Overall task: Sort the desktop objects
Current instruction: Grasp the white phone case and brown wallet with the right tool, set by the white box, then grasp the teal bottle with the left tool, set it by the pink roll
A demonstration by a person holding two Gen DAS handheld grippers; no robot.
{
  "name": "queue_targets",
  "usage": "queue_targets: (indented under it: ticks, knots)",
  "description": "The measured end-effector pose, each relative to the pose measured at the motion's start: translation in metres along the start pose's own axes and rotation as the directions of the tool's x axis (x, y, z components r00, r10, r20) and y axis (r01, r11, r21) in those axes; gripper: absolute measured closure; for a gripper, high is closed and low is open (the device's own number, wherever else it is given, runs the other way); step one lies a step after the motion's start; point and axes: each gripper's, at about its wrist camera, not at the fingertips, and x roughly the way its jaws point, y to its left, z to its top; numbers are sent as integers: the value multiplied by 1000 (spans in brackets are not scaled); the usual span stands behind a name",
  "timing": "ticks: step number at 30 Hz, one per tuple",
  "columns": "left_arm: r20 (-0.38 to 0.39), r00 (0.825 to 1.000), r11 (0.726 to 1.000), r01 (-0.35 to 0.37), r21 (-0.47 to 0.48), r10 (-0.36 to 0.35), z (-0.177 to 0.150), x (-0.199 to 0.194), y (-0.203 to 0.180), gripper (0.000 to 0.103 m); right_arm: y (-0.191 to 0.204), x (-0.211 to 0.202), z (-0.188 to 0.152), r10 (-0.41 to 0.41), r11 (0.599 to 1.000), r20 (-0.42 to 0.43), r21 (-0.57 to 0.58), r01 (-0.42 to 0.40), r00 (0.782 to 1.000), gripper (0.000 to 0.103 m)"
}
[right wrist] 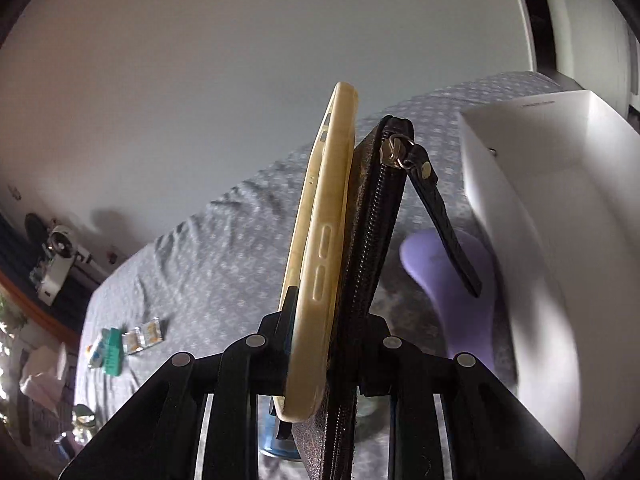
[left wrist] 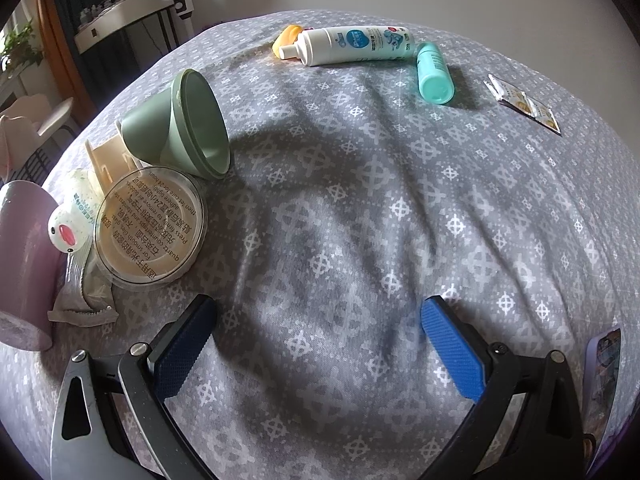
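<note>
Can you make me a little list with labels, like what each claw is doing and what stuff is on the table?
surface: grey patterned cloth
left claw: open, empty, above the cloth
right claw: shut on a phone in a yellowish case and a dark zip wallet, pressed side by side
near right claw: white box, purple object
far side: white spray bottle, teal bottle, both lying down
left side: green cup on its side, round clear lid

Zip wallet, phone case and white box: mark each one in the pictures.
zip wallet (right wrist: 370, 216), right wrist view, on its zipper edge.
phone case (right wrist: 326, 216), right wrist view, on its cream side rim.
white box (right wrist: 532, 240), right wrist view, on its near outer wall.
</note>
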Motion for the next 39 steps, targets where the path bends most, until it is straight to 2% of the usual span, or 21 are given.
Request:
queue_targets:
  ticks: [2,6,9,10,13,16,17,18,20,23,25,28,30,32,33,35,38,39]
  knots:
    - [0,1000,1000,-2,-1,2,0,0,0,0,-13,3,-4,-40,999,-8,-6,40,999,79]
    - [1,1000,1000,-7,-2,7,0,0,-1,0,-32,3,-7,-112,993,-17,26,112,994,58]
    - [0,1000,1000,-8,-3,8,0,-1,-1,0,-28,-12,-5,-192,981,61,-25,194,980,42]
    - [0,1000,1000,-8,-3,8,0,-1,-1,0,-24,-17,-4,-205,977,77,-45,209,976,31]
    - [1,1000,1000,-7,-2,7,0,-1,-1,0,4,-39,-1,-245,957,176,-115,267,953,21]
    - [1,1000,1000,-7,-2,7,0,0,-1,0,47,-63,-4,-217,932,306,-216,290,927,15]
    - [1,1000,1000,-7,-3,7,0,-1,-1,0,65,-70,-6,-180,928,334,-255,273,925,11]
    - [1,1000,1000,-7,-3,7,0,0,-1,0,84,-73,-10,-136,921,346,-302,248,928,0]
    - [1,1000,1000,-8,-3,8,0,-1,-1,0,118,-74,-21,-43,897,356,-398,193,933,0]
    - [0,1000,1000,-16,0,16,0,-3,-3,0,172,-53,-51,87,833,245,-549,64,966,0]
    - [-7,1000,1000,-12,15,13,1,-7,-6,0,200,-32,-76,115,783,156,-622,7,981,0]
    - [19,999,998,28,59,-29,5,-23,-19,0,230,0,-119,124,689,24,-721,-69,992,0]
    - [60,995,992,78,102,-85,13,-39,-32,0,239,26,-147,96,627,-50,-773,-100,994,0]
    - [92,989,981,104,162,-120,26,-48,-48,0,236,49,-171,53,586,-105,-802,-116,993,0]
    - [98,988,976,101,190,-122,35,-50,-56,0,224,64,-180,28,580,-128,-805,-121,991,0]
    - [101,987,971,100,217,-124,58,-45,-69,0,210,84,-189,-5,597,-168,-791,-132,986,0]
    - [75,987,969,126,212,-145,98,-21,-84,0,185,115,-196,-55,680,-251,-718,-148,967,0]
    - [72,989,971,115,208,-133,108,-11,-88,0,177,117,-196,-15,708,-245,-687,-163,969,0]
